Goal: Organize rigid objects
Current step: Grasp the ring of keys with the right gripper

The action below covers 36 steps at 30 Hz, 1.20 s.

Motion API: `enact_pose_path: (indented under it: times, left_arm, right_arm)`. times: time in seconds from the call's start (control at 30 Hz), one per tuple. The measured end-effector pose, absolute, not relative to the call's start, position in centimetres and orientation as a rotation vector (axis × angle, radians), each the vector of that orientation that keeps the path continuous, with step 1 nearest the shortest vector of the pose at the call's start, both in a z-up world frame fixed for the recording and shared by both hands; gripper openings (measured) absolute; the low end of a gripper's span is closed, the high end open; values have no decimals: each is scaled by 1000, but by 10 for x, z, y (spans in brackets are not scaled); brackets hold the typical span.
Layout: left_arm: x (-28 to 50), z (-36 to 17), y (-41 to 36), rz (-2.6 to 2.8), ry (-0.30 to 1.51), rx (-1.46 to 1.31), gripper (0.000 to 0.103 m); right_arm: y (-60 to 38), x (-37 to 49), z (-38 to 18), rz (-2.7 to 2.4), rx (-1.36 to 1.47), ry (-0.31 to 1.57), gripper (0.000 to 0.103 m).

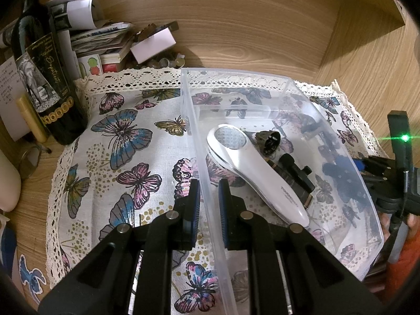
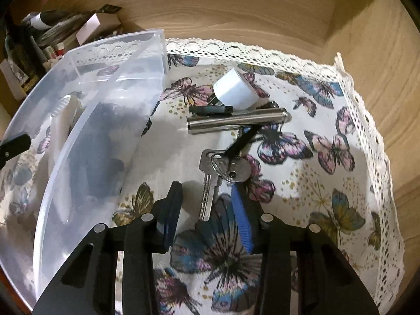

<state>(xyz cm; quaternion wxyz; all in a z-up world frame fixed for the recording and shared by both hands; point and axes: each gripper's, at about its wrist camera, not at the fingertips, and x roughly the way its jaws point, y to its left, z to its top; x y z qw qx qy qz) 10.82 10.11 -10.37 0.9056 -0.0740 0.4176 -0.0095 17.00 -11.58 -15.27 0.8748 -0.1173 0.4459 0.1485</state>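
A clear plastic box (image 1: 191, 110) stands on a butterfly-print cloth (image 1: 126, 141). My left gripper (image 1: 209, 194) is shut on the box's left wall. Inside lie a white handheld device (image 1: 252, 168), a black cylinder (image 1: 294, 178) and a round dark connector (image 1: 270, 141). In the right wrist view the box (image 2: 86, 136) is at the left. A bunch of keys (image 2: 218, 168) lies on the cloth (image 2: 328, 183) between the fingers of my right gripper (image 2: 207, 197), which is open, its pads apart from the key. Beyond lie a silver cylinder (image 2: 236, 123), a black stick (image 2: 210, 109) and a white plug (image 2: 235, 90).
A dark wine bottle (image 1: 50, 89) stands at the cloth's left edge, with stacked papers and small boxes (image 1: 110, 42) behind it. Wooden walls (image 1: 262, 26) close the back and right. A red sleeve (image 1: 404, 249) shows at the right edge.
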Motion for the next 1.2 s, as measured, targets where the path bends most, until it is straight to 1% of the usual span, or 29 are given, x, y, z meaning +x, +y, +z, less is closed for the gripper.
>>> enact_pose_path:
  times: [0.07, 0.13, 0.17, 0.27, 0.47, 0.73, 0.87, 1.07, 1.2]
  left_arm:
    - [109, -104, 101, -20, 863, -153, 14]
    - [109, -104, 101, -20, 863, -153, 14]
    - [109, -104, 101, -20, 863, -152, 14]
    - [109, -104, 101, -20, 863, -153, 14]
    - [109, -104, 101, -20, 862, -151, 14]
    - [109, -104, 101, -19, 863, -152, 14]
    - [109, -104, 101, -20, 864, -151, 14]
    - [110, -105, 101, -17, 864, -150, 14]
    - [110, -105, 100, -16, 865, -149, 14]
  right_arm:
    - [-114, 174, -153, 307, -252, 925, 35]
    - [-113, 175, -153, 311, -254, 919, 23]
    - [-111, 174, -152, 316, -260, 915, 10]
    - [-105, 172, -153, 315, -288, 900, 8]
    - [-123, 150, -153, 350, -255, 916, 8]
    - [-134, 128, -150, 363, -286, 964, 8]
    - [-136, 139, -149, 337, -249, 967, 24]
    - [-126, 154, -149, 355, -227, 966, 24]
    - [-114, 156, -151, 350, -269, 948, 25]
